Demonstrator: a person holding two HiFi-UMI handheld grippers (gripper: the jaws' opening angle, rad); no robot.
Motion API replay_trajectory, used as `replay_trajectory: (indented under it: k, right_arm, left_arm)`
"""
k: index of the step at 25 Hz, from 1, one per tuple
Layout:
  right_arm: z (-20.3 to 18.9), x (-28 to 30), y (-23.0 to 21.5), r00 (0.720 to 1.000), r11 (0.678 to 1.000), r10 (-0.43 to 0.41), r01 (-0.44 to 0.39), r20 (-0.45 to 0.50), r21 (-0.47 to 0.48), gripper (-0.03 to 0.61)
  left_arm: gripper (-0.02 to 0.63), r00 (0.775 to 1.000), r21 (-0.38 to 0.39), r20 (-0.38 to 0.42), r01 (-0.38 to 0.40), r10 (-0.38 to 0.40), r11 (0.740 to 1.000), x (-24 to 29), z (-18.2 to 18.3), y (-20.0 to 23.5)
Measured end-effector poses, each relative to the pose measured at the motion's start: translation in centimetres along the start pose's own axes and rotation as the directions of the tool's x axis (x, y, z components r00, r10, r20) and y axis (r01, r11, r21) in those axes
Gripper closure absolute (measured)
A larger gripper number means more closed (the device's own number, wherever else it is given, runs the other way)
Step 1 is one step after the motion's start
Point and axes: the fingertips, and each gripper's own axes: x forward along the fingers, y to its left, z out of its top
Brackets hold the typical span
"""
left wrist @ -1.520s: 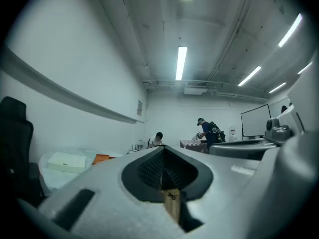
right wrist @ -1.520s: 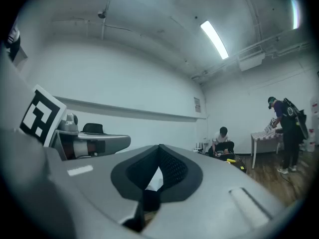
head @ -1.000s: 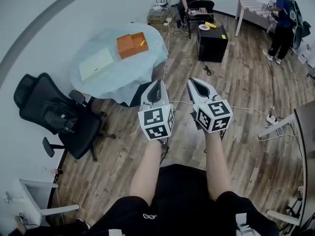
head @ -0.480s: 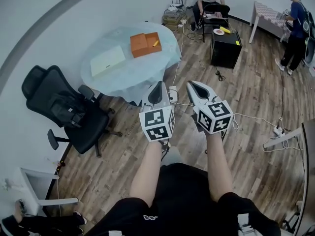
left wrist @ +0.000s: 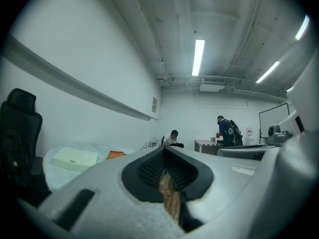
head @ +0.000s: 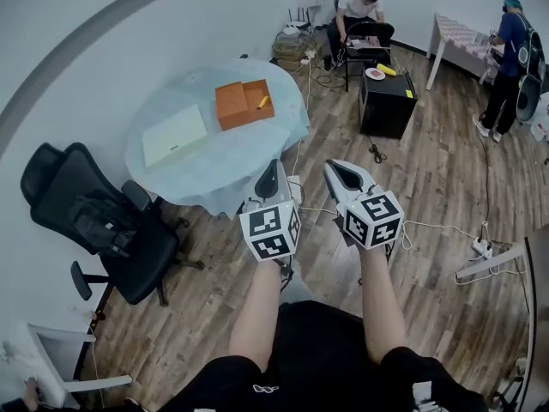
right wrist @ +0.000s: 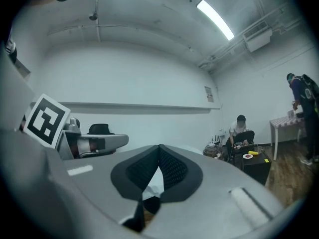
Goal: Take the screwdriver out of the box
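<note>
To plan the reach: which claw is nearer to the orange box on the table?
Left. The left claw is below-right of the orange box in the head view; the right claw is farther right.

Round table (head: 225, 157) under pale blue cover. On it: orange box (head: 243, 104) toward far side, pale flat case (head: 174, 134) near it.

- The left gripper (head: 272, 165) and the right gripper (head: 331, 166) are closer to the round table (head: 171, 178) than a second ago.
- The orange box (head: 232, 106) on it looks nearer in the head view.
</note>
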Motion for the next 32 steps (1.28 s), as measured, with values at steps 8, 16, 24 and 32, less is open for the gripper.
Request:
replay_trajectory:
  k: [8,16,24,32]
  right_arm:
    - [-2.6,11.2,-6.3,0.998,0.998,-0.015,0.019,-0.062,0.064,0.574]
    - [-6.6,27.2,-10.3,0.991,0.988,0.02,0.001,-0.134,0.158,0.574]
    - [-8.3,37.9,-11.1,0.975,0.989,0.075,-0.046,-0.207,0.143,0.574]
    - [-10.2,41.2,-15.5,0.952,0.992,0.09,-0.059,-0.292,0.116,0.574]
  left_arm:
    - [0.612,0.995,-0.031,-0.097,-0.004,0.001,1.0,12.2,-2.7,5.6]
    - [0.611,0.966,-0.045,-0.25,-0.076,0.062,0.996,24.1,-7.9,16.1]
    - [0.611,0.945,-0.084,-0.316,-0.111,0.079,0.99,31.7,-10.4,23.3]
    - [0.611,0.93,-0.103,-0.362,-0.107,0.063,0.989,35.4,-12.5,23.5]
